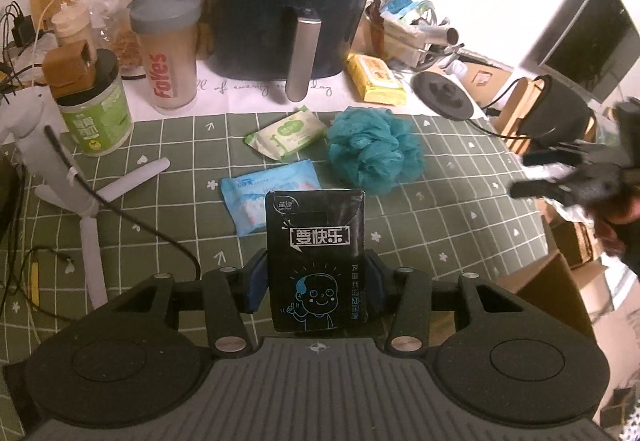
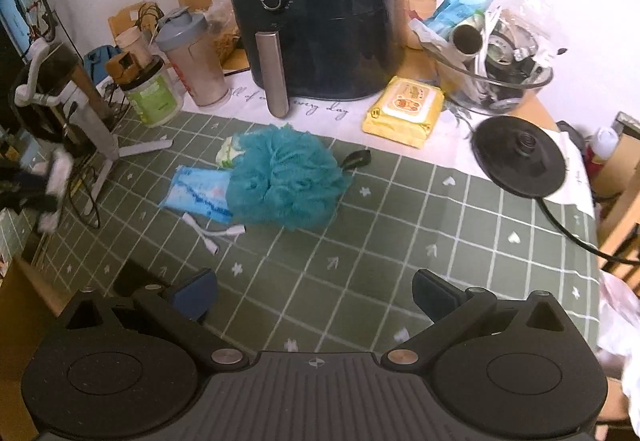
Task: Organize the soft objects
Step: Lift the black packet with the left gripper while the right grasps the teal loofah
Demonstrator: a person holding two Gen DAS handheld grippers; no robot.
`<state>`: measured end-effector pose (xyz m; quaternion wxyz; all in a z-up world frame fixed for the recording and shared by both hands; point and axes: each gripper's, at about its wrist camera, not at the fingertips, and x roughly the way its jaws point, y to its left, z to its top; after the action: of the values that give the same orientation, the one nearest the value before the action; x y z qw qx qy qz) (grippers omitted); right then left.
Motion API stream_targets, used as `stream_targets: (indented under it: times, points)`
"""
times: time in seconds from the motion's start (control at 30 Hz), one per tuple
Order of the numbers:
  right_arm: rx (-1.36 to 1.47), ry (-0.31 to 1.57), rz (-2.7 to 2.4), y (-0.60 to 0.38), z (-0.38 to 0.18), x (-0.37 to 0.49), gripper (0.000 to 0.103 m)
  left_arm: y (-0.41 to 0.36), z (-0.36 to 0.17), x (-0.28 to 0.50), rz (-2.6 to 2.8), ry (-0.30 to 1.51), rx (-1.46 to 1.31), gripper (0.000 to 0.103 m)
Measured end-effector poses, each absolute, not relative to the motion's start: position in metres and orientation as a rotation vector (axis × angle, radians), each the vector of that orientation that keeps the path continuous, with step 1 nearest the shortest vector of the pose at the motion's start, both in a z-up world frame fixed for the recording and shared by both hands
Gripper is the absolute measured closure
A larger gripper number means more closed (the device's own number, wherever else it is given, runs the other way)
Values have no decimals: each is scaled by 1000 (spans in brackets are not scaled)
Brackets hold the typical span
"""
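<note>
Black plastic wrap with a blue cartoon face marks the tissue pack [image 1: 316, 261] that the left gripper [image 1: 316, 281] has pinched by its sides, its blue pads [image 1: 256, 283] pressed against the pack so it stands upright between them, clear of the green checked tablecloth [image 1: 460, 225]. Holding it by the narrow flanks looks sensible: a soft pack squashes a little and gives the pads something to bite on.

Below it, the other soft things lie close together on the cloth. A teal mesh bath sponge [image 2: 286, 181] sits in the middle, a pale blue tissue packet [image 2: 196, 193] is tucked against it on one side, and a small white-and-green wipes packet [image 1: 286, 133] lies just behind. A bigger yellow wipes pack [image 2: 404, 111] rests apart on the white runner beside the black air fryer [image 2: 316, 9], likely not yet gathered with the rest.

The right gripper [image 2: 314, 295] hangs over bare cloth with its jaws spread wide and nothing between them, facing the sponge from the near side. My guess is it is lining up for the sponge or one of the packets, while the black pack is being carried off to wherever the pile is meant to go.
</note>
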<state>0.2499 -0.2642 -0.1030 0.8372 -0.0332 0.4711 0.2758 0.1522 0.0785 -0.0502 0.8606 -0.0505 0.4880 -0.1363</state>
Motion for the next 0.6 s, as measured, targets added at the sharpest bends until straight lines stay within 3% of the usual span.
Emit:
stream_targets:
  times: [0.6]
  points:
    - [-195, 902, 729, -196, -148, 317, 0, 99, -33, 105, -200, 1005, -206, 55]
